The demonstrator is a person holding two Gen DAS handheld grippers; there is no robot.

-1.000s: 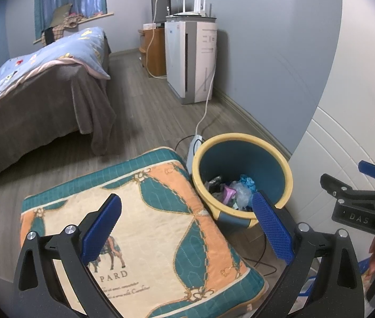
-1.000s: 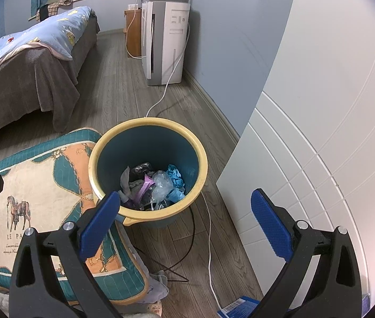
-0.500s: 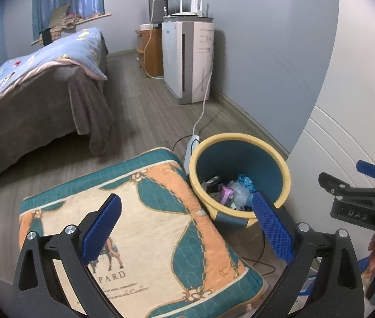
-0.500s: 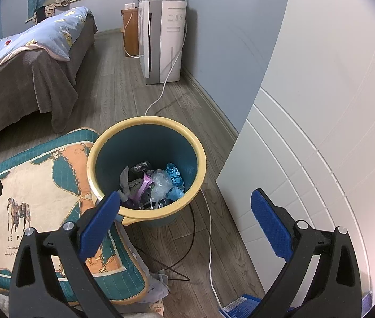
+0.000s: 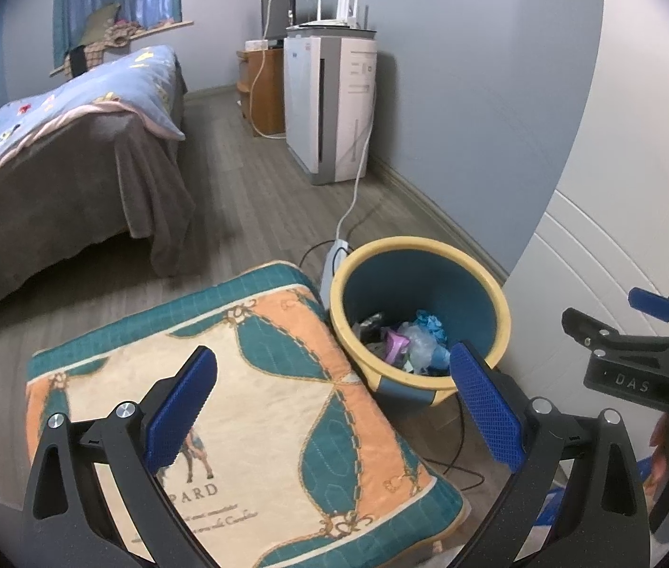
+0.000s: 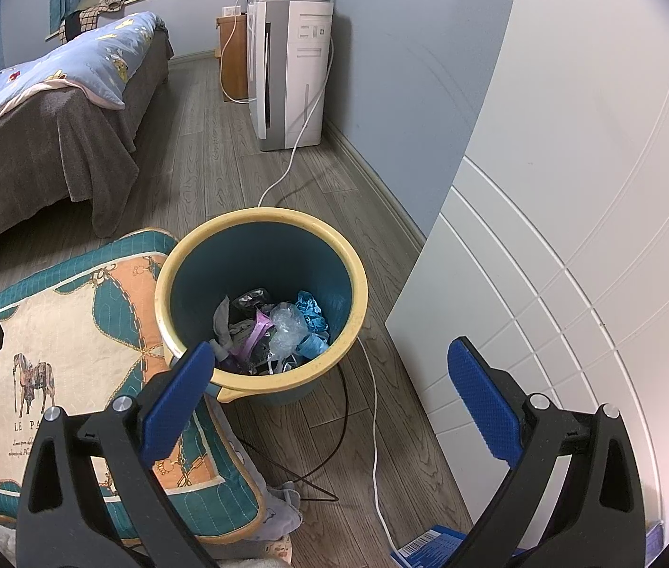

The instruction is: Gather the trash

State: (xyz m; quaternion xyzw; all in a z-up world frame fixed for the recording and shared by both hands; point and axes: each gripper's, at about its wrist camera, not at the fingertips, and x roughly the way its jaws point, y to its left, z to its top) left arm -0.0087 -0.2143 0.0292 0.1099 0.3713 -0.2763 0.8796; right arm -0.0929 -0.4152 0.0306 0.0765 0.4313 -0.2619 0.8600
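A teal bin with a yellow rim [image 5: 500, 298] [image 6: 358, 279] stands on the wood floor and holds crumpled trash [image 5: 410, 338] [image 6: 277, 324]: plastic wrap, blue and purple scraps. My left gripper [image 5: 334, 407] is open and empty above a patterned cushion [image 5: 259, 378], left of the bin. My right gripper [image 6: 334, 397] is open and empty, hovering above the bin's near side; it also shows at the right edge of the left wrist view [image 5: 637, 336]. A blue-and-white packet [image 6: 429, 546] lies on the floor below the right gripper.
A white panelled door or cabinet [image 6: 571, 236] rises just right of the bin. A white cable [image 6: 374, 426] and a black cable [image 6: 334, 430] trail over the floor. A bed [image 5: 50, 151] is at left, a white air purifier [image 5: 334, 99] against the blue wall.
Both views have shifted slightly; the bin sits a little further left in the left wrist view. Both grippers stay open and empty.
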